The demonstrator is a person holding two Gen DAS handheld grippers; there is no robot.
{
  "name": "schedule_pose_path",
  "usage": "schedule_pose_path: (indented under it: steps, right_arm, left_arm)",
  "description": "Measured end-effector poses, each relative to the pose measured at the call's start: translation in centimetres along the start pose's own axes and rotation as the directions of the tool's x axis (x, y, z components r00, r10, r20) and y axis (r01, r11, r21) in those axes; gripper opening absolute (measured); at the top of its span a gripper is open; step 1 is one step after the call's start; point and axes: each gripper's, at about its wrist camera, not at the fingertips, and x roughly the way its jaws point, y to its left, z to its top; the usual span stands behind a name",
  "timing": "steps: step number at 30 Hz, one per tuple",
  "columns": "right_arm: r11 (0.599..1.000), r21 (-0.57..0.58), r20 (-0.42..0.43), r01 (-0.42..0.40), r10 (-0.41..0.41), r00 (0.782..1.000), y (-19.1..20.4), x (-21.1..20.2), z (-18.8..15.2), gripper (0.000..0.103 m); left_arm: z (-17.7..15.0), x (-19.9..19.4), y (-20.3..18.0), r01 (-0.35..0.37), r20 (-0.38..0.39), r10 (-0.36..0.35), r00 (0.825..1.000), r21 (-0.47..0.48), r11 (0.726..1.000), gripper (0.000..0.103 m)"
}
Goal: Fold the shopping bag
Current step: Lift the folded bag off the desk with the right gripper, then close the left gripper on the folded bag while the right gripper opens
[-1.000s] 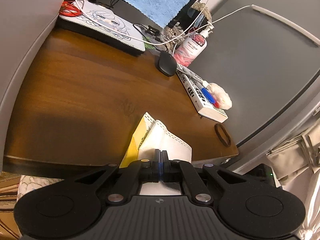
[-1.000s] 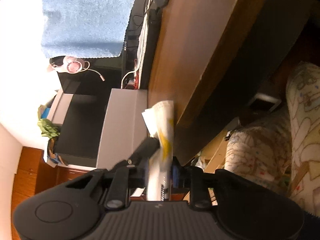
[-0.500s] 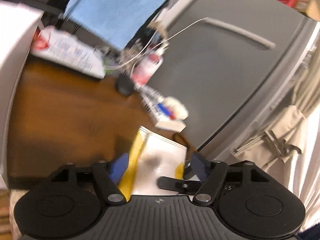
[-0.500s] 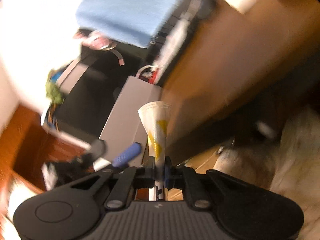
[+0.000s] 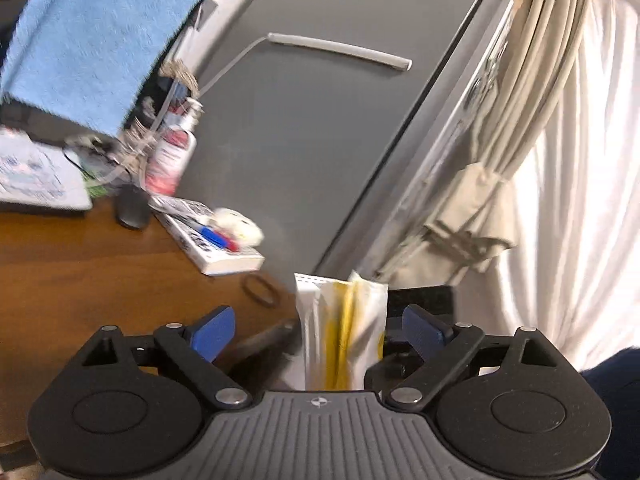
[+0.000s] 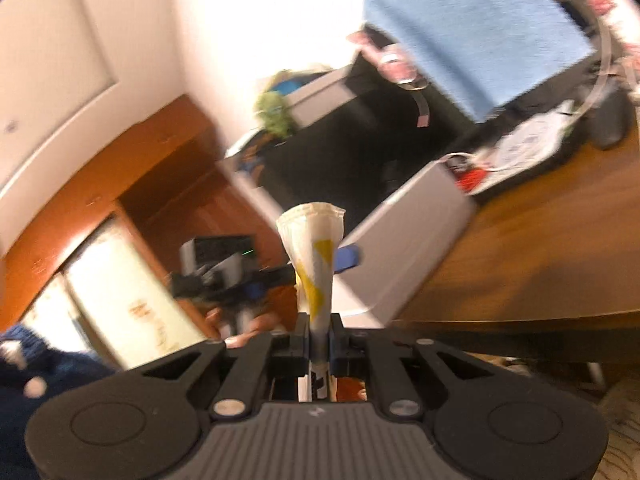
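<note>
A brown wooden desk (image 5: 80, 280) is seen in the left wrist view, set against a grey cabinet (image 5: 320, 120), with pale curtains (image 5: 560, 160) to the right. A blue towel (image 5: 92, 36) is hung over a dark monitor at the upper left. On the desk a black mouse (image 5: 132, 210), a pump bottle with a pink label (image 5: 172, 156), a thick book (image 5: 208, 240) carrying a blue pen, and a brown hair tie (image 5: 262, 290) are found. The left gripper (image 5: 318, 330) is spread wide, its blue pads (image 5: 212, 332) well apart on either side of the folded shopping bag (image 5: 342, 328), white with yellow print, which is held upright between them without being touched by either.

In the right wrist view, much blurred, the same desk (image 6: 540, 264) is seen at the right, with a grey box (image 6: 412, 248) at its near end and the blue towel (image 6: 480, 28) above. The right gripper (image 6: 319, 338) is clamped on the lower end of the shopping bag (image 6: 314, 256), which is pinched narrow at the jaws and flares upward. Behind it the left gripper (image 6: 280, 276) is seen held in a hand (image 6: 240, 326), a blue sleeve (image 6: 36, 372) showing at the lower left.
</note>
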Motion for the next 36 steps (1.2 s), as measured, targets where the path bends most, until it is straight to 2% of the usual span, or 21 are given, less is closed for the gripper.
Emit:
schedule_pose_path:
  steps: [1,4,6,7,9,12,15,18,20,21,22,23,24,26,28,29,30,32,33,34,36]
  right_arm:
    - [1.0,-0.007,-0.007,-0.018,0.017,1.0,0.2,0.1,0.0,0.008]
    - [0.998,-0.012,-0.015,-0.066,0.066,0.998,0.3,0.2,0.0,0.008]
    - [0.996,-0.014,-0.018,-0.091,0.091,0.996,0.5,0.1,0.0,0.008]
    - [0.995,-0.013,-0.02,-0.1,0.1,0.995,0.5,0.1,0.0,0.008]
    - [0.995,-0.007,-0.021,-0.097,0.097,0.995,0.3,0.2,0.0,0.008]
    - [0.995,0.009,-0.014,-0.095,0.095,0.995,-0.1,0.1,0.2,0.008]
    - [0.994,0.029,-0.007,-0.102,0.103,0.995,-0.6,0.1,0.0,0.009]
    - [0.994,0.041,0.004,-0.104,0.104,0.995,-1.0,0.1,0.1,0.015]
    - [0.996,0.047,0.014,-0.073,0.073,0.997,-1.2,0.2,0.2,0.017]
    - [0.998,0.044,0.02,-0.053,0.052,0.998,-1.2,0.1,0.3,0.018]
    - [0.999,0.037,0.026,-0.024,0.023,0.999,-1.1,0.1,0.4,0.02]
    - [0.999,0.027,0.035,0.017,-0.018,0.999,-1.0,0.1,0.6,0.026]
    - [0.998,0.017,0.047,0.065,-0.066,0.997,-0.8,0.0,0.9,0.038]
    - [0.983,-0.01,0.077,0.185,-0.184,0.98,-0.2,-0.4,1.4,0.052]
    - [0.952,-0.042,0.097,0.303,-0.298,0.949,0.5,-0.6,2.0,0.053]
    - [0.928,-0.06,0.105,0.367,-0.36,0.927,1.0,-0.7,2.3,0.056]
    - [0.891,-0.092,0.11,0.445,-0.435,0.894,1.7,-0.4,2.5,0.061]
    - [0.79,-0.187,0.143,0.584,-0.566,0.812,3.3,0.2,2.6,0.072]
    - [0.735,-0.24,0.167,0.634,-0.612,0.773,4.1,0.6,2.5,0.079]
    - [0.689,-0.286,0.197,0.666,-0.638,0.744,5.0,1.1,2.4,0.083]
    - [0.635,-0.346,0.274,0.691,-0.636,0.721,6.3,1.4,2.2,0.093]
  left_arm:
    - [0.0,0.1,0.4,0.031,-0.005,-0.031,1.0,-0.022,0.999,0.09]
    - [-0.3,0.2,1.0,0.104,0.008,-0.104,0.995,-0.067,0.992,0.078]
    - [-0.6,0.0,1.2,0.14,0.013,-0.139,0.99,-0.093,0.986,0.06]
    - [-0.7,-0.1,1.1,0.158,0.012,-0.158,0.987,-0.098,0.982,0.055]
    - [-0.9,0.0,0.9,0.16,0.005,-0.16,0.987,-0.088,0.983,0.039]
    - [-0.9,-0.1,0.2,0.143,0.013,-0.142,0.99,-0.061,0.988,0.022]
    - [-0.9,-0.3,-0.3,0.12,0.031,-0.119,0.992,-0.054,0.991,0.015]
    - [-1.0,-0.2,-0.6,0.046,0.052,-0.043,0.998,-0.058,0.997,0.014]
    - [-1.0,-0.1,-0.9,-0.013,0.066,0.017,0.998,-0.054,0.998,0.014]
    - [-1.0,0.0,-1.3,-0.051,0.077,0.054,0.996,-0.044,0.998,0.013]
    - [-1.0,0.0,-1.9,-0.119,0.091,0.12,0.989,-0.013,0.993,0.013]
    - [-0.9,0.1,-2.5,-0.188,0.107,0.185,0.977,0.018,0.982,0.013]
    - [-1.0,0.3,-3.3,-0.271,0.13,0.262,0.956,0.062,0.961,0.013]
    - [-1.2,1.0,-4.6,-0.409,0.181,0.383,0.906,0.145,0.901,0.013]
    - [-1.5,1.8,-5.8,-0.532,0.243,0.482,0.842,0.219,0.818,0.013]
    - [-1.7,2.4,-6.3,-0.585,0.272,0.523,0.808,0.259,0.769,0.013]
    - [-1.9,3.1,-6.6,-0.634,0.303,0.56,0.772,0.294,0.715,0.013]
    - [-2.3,4.5,-6.9,-0.709,0.348,0.617,0.706,0.357,0.608,0.013]
    - [-2.7,5.4,-7.0,-0.743,0.375,0.642,0.668,0.39,0.545,0.013]
    - [-3.1,6.1,-7.0,-0.771,0.41,0.658,0.632,0.421,0.478,0.013]
    - [-4.2,7.4,-7.1,-0.809,0.478,0.67,0.567,0.476,0.345,0.013]
